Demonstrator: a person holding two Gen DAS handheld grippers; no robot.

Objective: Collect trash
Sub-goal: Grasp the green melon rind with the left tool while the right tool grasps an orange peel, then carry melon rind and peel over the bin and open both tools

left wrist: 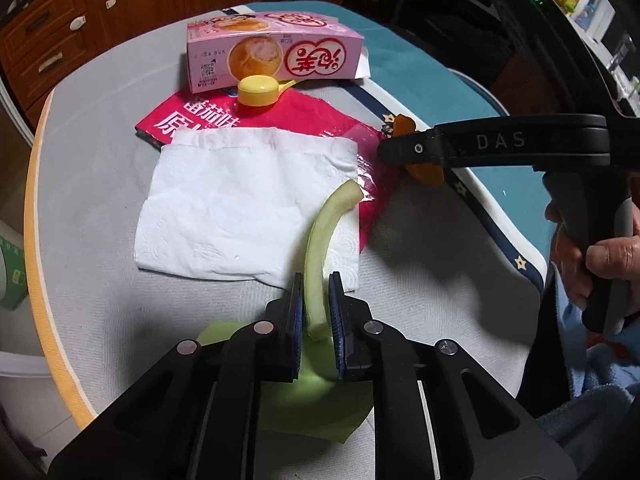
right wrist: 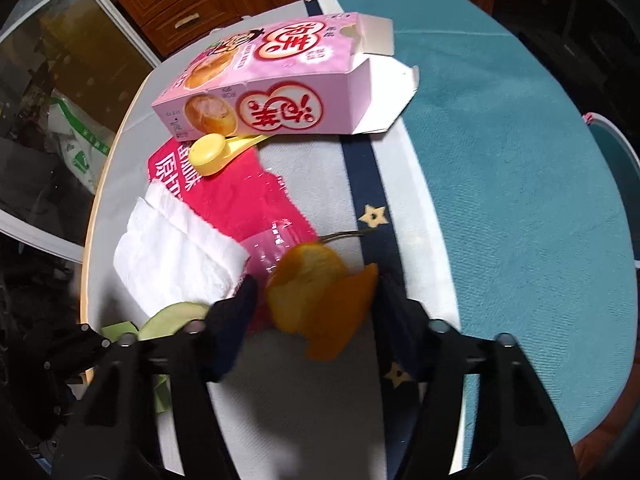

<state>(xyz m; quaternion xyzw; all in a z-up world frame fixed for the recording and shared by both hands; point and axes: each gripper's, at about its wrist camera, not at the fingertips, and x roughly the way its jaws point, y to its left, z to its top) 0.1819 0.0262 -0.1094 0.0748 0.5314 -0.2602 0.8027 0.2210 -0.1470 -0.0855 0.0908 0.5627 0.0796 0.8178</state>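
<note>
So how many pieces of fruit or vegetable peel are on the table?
2: a pale green peel strip between the left tongs, and an orange peel between the right tongs. More may be hidden.

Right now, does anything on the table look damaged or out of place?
The pink box lies on its side, end flaps torn open, resting partly on the yellow scoop. The red wrapper is ripped open and flattened under the tissue.

Tissue [left wrist: 240, 208]: soft embossed paper, matt. Red wrapper [left wrist: 304, 116]: glossy crinkled plastic film. Pink box [left wrist: 276, 54]: smooth printed cardboard. Yellow scoop [left wrist: 258, 90]: shiny plastic. Tabletop [left wrist: 120, 312] cover: matt woven cloth.
</note>
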